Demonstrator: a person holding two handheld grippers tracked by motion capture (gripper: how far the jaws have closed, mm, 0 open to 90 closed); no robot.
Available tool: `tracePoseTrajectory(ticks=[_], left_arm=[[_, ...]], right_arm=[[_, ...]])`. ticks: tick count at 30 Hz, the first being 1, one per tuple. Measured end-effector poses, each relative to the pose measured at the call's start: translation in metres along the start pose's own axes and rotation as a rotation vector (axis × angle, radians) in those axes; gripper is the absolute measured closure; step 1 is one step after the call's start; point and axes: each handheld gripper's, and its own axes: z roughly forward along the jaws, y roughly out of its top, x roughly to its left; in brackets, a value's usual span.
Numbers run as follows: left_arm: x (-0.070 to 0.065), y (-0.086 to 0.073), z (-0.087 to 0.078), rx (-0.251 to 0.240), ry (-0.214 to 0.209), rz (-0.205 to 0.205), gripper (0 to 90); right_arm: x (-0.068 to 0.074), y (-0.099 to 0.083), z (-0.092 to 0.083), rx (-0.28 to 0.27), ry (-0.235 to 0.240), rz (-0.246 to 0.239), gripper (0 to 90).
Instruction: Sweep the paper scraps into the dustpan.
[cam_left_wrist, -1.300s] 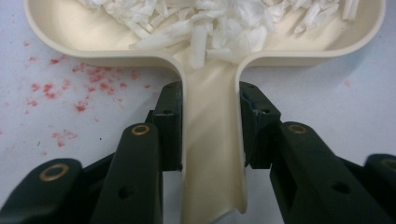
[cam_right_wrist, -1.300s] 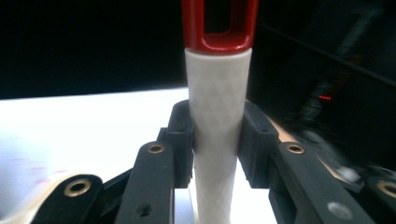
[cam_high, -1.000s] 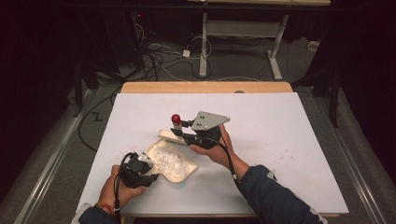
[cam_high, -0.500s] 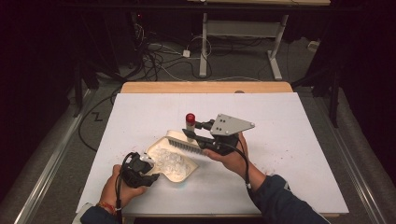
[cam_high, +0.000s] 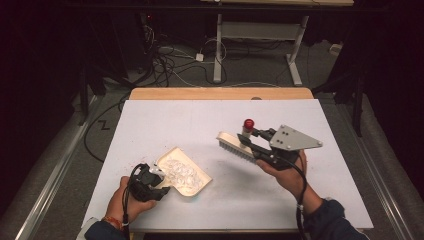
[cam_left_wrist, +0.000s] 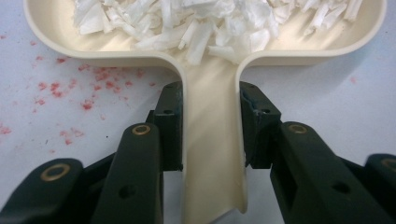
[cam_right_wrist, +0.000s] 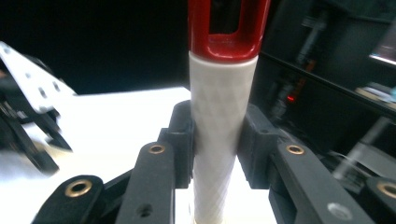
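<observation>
Right now the white counter (cam_high: 150, 120) carries your cream dustpan (cam_high: 187, 172) near its front left, its tray full of white paper shreds (cam_left_wrist: 196, 21), with red specks (cam_left_wrist: 93, 86) scattered beside it. Your left tool (cam_left_wrist: 210, 126) is clamped on the dustpan's handle. Your right tool (cam_right_wrist: 217, 140) grips the white, red-tipped handle of the brush (cam_high: 235, 146), held above the counter's right half, well apart from the dustpan.

A white sheet (cam_high: 165, 125) covers the table; its wooden far edge (cam_high: 220, 93) shows beyond it. Red specks (cam_left_wrist: 93, 86) dot the sheet near the left. On the dark floor behind, tangled cables (cam_high: 170, 60) lie left of a white desk frame (cam_high: 260, 35).
</observation>
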Motion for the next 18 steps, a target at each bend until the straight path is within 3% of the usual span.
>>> tracePoseTrajectory(ticks=[7, 11, 14, 18], left_arm=[[0.000, -0.001, 0.000, 0.007, 0.000, 0.005, 63.5], [-0.001, -0.001, 0.000, 0.012, 0.001, 0.006, 63.5], [-0.002, -0.001, 0.000, 0.015, 0.005, 0.011, 63.4], [-0.004, -0.001, -0.001, 0.022, 0.000, 0.024, 63.5]], right_arm=[[-0.026, -0.019, -0.062, 0.072, -0.102, 0.042, 70.3], [-0.033, -0.029, -0.090, 0.118, -0.150, 0.072, 70.3], [-0.034, -0.037, -0.097, 0.163, -0.178, 0.086, 70.3], [-0.030, -0.044, -0.089, 0.239, -0.195, 0.081, 70.3]])
